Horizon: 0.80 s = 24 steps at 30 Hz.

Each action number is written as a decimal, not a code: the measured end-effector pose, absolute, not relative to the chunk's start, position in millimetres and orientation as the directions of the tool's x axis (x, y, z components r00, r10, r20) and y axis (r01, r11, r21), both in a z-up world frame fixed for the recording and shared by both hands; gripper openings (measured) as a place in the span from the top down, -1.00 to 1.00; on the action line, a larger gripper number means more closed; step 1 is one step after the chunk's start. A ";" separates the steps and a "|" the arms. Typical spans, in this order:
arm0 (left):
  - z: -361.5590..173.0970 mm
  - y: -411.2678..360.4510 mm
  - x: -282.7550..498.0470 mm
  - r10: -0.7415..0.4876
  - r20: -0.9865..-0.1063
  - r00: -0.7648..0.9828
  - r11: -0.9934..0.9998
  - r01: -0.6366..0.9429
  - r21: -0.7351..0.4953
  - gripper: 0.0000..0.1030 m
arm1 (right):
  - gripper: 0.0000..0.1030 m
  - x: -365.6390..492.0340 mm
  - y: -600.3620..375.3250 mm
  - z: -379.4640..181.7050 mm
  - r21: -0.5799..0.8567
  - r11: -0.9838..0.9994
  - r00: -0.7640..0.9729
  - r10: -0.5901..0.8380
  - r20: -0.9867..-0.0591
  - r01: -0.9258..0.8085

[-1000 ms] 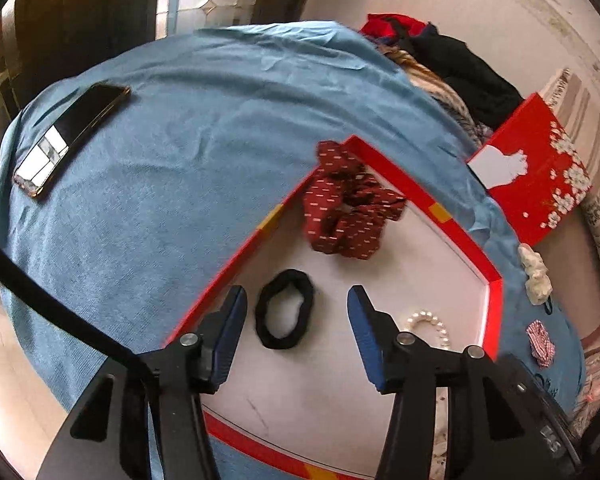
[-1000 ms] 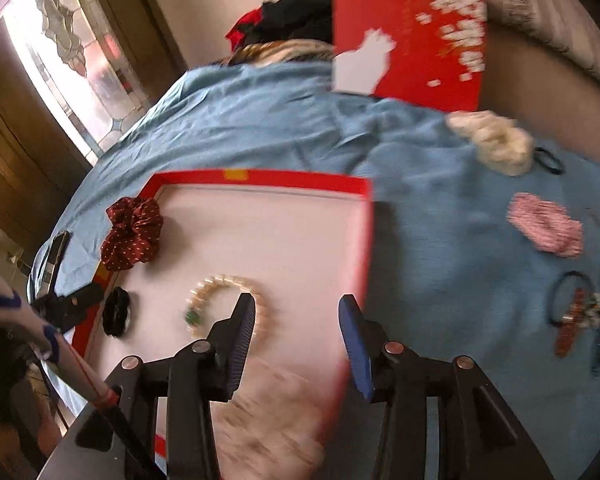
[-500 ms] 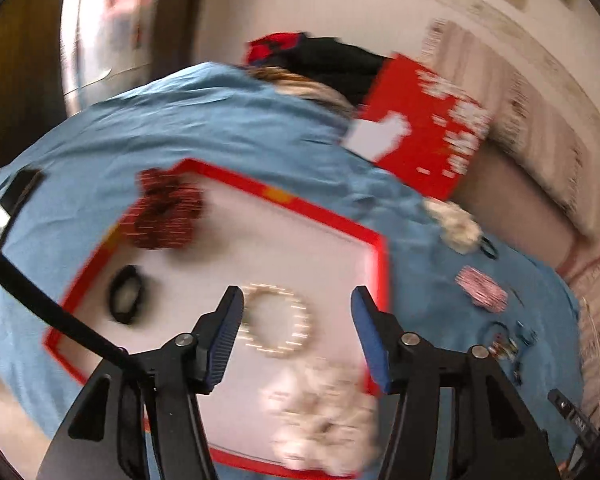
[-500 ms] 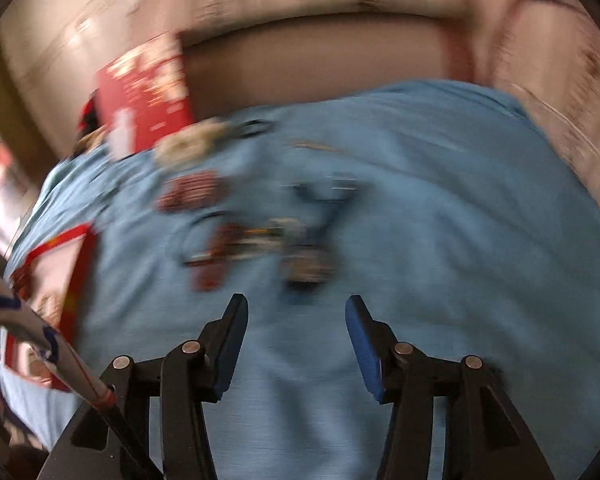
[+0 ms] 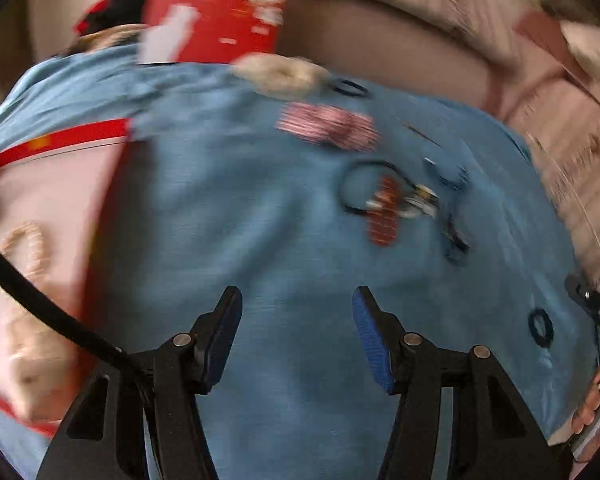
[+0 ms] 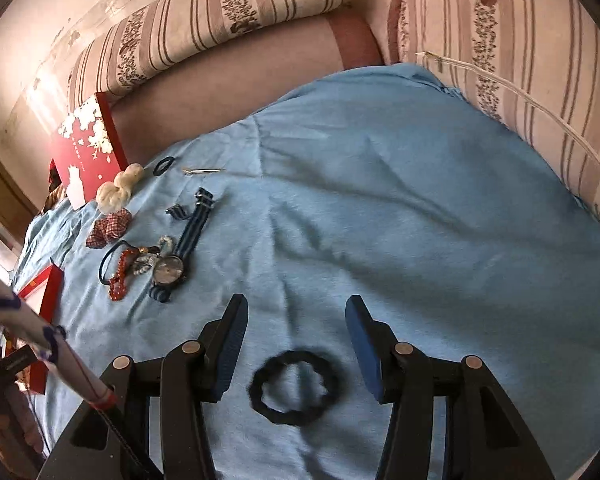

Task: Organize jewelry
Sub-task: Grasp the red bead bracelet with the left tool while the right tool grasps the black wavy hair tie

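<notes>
- Your left gripper (image 5: pixel 297 300) hangs over bare blue cloth (image 5: pixel 260 220), jaws spread wide and holding nothing. This view is motion-blurred.
- At the left edge of that view, note the red-rimmed tray (image 5: pixel 60 138) with its pale floor. In it lie a bead bracelet (image 5: pixel 26 248) and a pale fluffy item (image 5: pixel 32 364); blur hides their detail.
- The tray's right rim runs down the left of the view; to its right lies a broad open stretch of cloth.
- Beyond that stretch, from left to right: a red floral box (image 5: pixel 220 8) standing at the cloth's far edge, a cream scrunchie (image 5: pixel 284 74), a pink checked scrunchie (image 5: pixel 328 126), then a tangle of cords and red beads (image 5: pixel 384 208).
- In the right wrist view, the same cluster sits at the left. The watch (image 6: pixel 170 270) lies there with its striped strap (image 6: pixel 194 228) as the long axis, running from the dial up and right, away from you.
- A thin metal pin (image 6: pixel 204 170) lies nearly crosswise behind the strap.
- Your right gripper (image 6: pixel 296 314) has its jaws fully apart, gripping nothing. The black hair tie (image 6: pixel 296 388) lies flat between them, closer to you than the tips, touching neither; it is a ring with no long axis.
- To the right, the cloth is open as far as the striped cushions (image 6: pixel 520 60) along its edge.
</notes>
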<state>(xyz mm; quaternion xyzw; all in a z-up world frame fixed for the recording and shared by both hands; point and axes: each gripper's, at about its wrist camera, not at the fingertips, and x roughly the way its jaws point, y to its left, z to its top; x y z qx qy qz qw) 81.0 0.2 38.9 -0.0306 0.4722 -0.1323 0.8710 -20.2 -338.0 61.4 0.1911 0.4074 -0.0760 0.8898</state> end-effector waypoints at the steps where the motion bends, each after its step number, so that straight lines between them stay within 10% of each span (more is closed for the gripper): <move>1: 37.3 -15.1 83.3 -0.259 -0.815 0.519 0.960 0.229 -0.159 -0.09 | -0.07 -22.6 -341.4 60.0 0.290 0.912 0.656 0.031 -0.754 0.290; 15: 2.9 -124.2 133.0 -0.066 -0.808 0.586 0.900 0.385 0.206 0.50 | -0.07 -30.4 -361.1 58.2 0.399 0.869 0.673 0.110 -0.732 0.292; 17: 5.5 -121.7 134.1 -0.102 -0.830 0.548 0.906 0.395 0.149 0.86 | -0.07 -27.8 -361.6 55.9 0.410 0.866 0.667 0.126 -0.734 0.288; 24: 30.9 -69.7 88.0 -0.325 -0.838 0.437 0.909 0.388 -0.150 0.86 | -0.07 -27.1 -358.4 55.3 0.403 0.871 0.663 0.126 -0.738 0.282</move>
